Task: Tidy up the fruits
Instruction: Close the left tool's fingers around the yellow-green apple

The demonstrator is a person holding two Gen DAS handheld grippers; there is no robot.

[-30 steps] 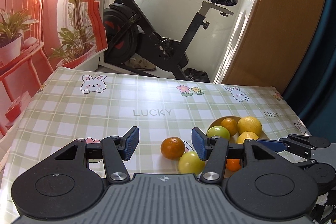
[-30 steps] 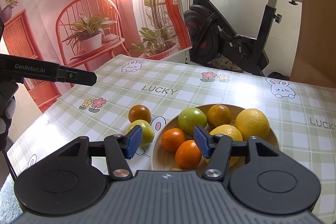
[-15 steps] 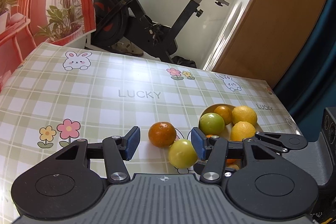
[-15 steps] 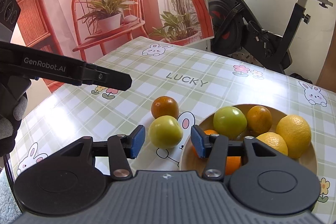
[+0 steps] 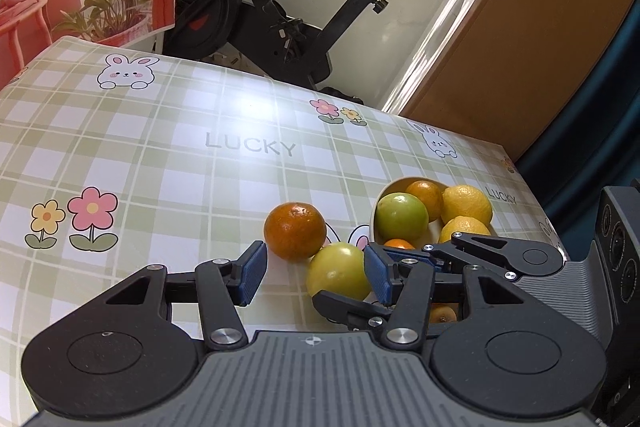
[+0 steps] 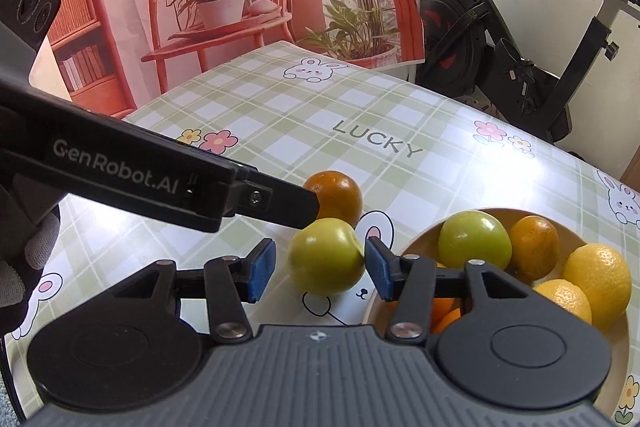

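A loose yellow-green apple (image 6: 324, 257) lies on the checked tablecloth beside a loose orange (image 6: 336, 193), just left of a cream bowl (image 6: 404, 247). The bowl holds a green apple (image 6: 474, 245), oranges and lemons (image 6: 598, 277). My right gripper (image 6: 320, 272) straddles the loose apple. Its right pad touches the fruit and a gap shows at the left pad. My left gripper (image 5: 316, 277) is open, with the same apple (image 5: 338, 275) by its right pad and the orange (image 5: 295, 230) just ahead. One left finger (image 6: 276, 203) reaches over the apple.
An exercise bike (image 5: 280, 7) stands beyond the table's far edge. A printed backdrop (image 6: 224, 7) hangs at the left and a wooden door (image 5: 520, 27) is at the right. A gloved hand (image 6: 16, 267) holds the left gripper.
Both grippers have sunk toward the two loose fruits. The right gripper swung left from over the bowl to the loose apple, and its jaws narrowed around it.
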